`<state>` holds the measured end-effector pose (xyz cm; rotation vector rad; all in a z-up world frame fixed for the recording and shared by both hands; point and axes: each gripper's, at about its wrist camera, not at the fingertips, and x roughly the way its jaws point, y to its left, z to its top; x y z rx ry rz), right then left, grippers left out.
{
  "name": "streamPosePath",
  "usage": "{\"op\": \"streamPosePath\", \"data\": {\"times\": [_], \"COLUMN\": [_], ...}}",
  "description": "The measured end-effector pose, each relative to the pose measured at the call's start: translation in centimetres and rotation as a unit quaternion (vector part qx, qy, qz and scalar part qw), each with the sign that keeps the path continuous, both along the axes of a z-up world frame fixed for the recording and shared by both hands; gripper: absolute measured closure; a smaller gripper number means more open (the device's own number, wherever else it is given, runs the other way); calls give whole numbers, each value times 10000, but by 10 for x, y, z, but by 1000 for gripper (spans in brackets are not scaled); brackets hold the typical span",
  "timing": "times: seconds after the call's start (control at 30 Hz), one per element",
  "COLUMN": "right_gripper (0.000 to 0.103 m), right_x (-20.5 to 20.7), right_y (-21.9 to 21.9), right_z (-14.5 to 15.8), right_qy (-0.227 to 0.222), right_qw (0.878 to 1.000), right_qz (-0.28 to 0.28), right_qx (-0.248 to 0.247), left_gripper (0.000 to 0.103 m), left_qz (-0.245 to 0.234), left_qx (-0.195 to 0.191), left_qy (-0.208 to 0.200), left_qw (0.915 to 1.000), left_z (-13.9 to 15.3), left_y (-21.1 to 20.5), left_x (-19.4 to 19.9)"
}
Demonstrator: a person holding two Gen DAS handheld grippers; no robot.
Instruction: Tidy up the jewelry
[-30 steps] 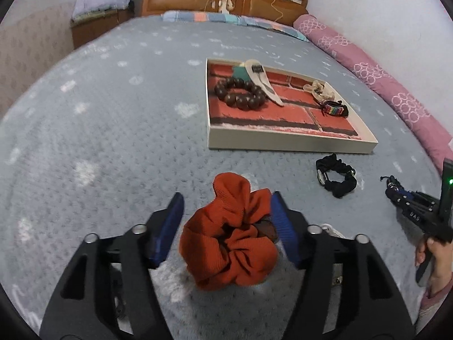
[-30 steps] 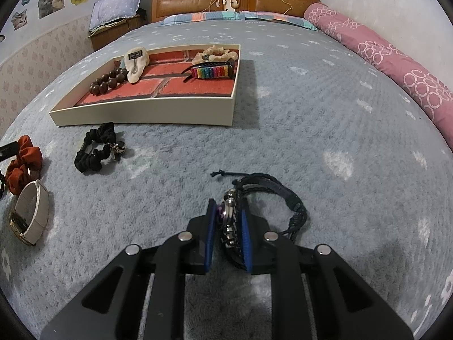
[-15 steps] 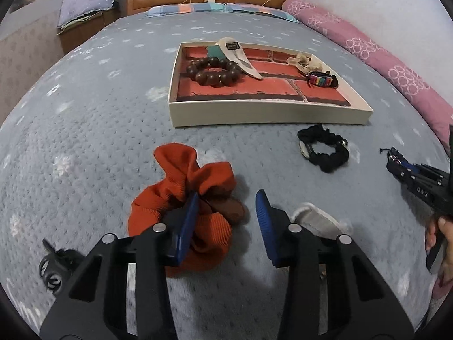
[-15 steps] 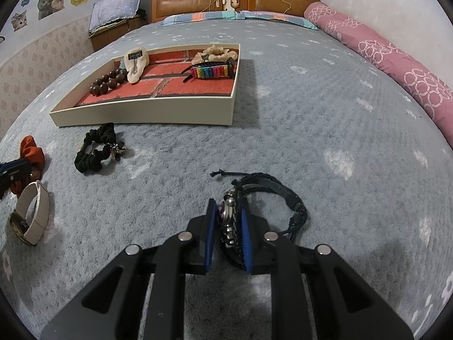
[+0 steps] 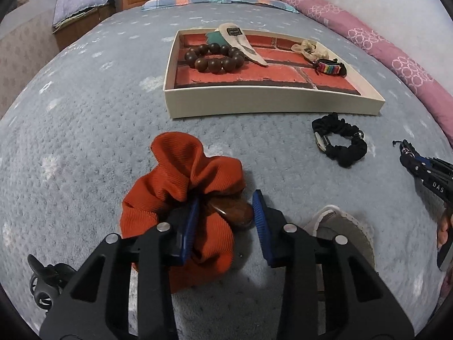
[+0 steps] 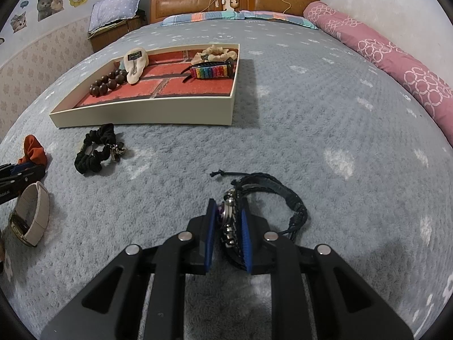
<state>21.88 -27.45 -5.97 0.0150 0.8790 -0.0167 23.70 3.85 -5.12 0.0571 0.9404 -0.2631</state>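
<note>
Lying already in the shallow cream tray [image 5: 269, 104] are four pieces, while the left gripper [image 5: 226, 212], its jaws just closing, straddles the rust-orange fabric scrunchie [image 5: 181, 187] on the grey bedspread [image 6: 325, 119] without clearly pinching it, the right gripper [image 6: 228, 226] pinches the black braided cord bracelet [image 6: 271, 189], and the black scrunchie [image 5: 339, 141] and beige watch strap [image 6: 32, 212] wait outside.

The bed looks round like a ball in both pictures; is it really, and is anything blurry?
Left wrist view: fisheye bending curves the blanket and tray; dark corners; focus sharp. Right wrist view: same bulge; the tray casts a soft shadow to its right; no glare.
</note>
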Motion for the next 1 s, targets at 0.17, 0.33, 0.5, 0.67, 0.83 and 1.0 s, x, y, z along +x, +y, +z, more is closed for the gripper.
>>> {"op": "streamPosePath", "data": {"times": [0.17,0.33,0.5,0.67,0.83,1.0], "right_gripper": [86,86,86,86,86,86], "right_x": [0,0,0,0,1,1], "right_y": [0,-1,-1,0,0,0], "right_z": [0,0,0,0,0,1], "right_qy": [-1,-1,0,1,7,6], "right_qw": [10000,10000,10000,10000,10000,10000], "right_qz": [-2,-4,-4,-4,-9,-12], "right_qx": [12,22,28,35,75,85], "left_gripper": [67,67,67,67,67,67], "left_qz": [10,-36,-136,-98,-10,-262], "left_qx": [-251,-417,-435,-554,-533,-414], "left_qy": [-149,-356,-225,138,278,195], "left_qw": [9996,9985,9987,9983,9982,9986], "left_z": [14,37,51,45,35,41], "left_y": [6,8,8,17,22,10], "left_x": [-9,-22,-32,-39,-42,-59]}}
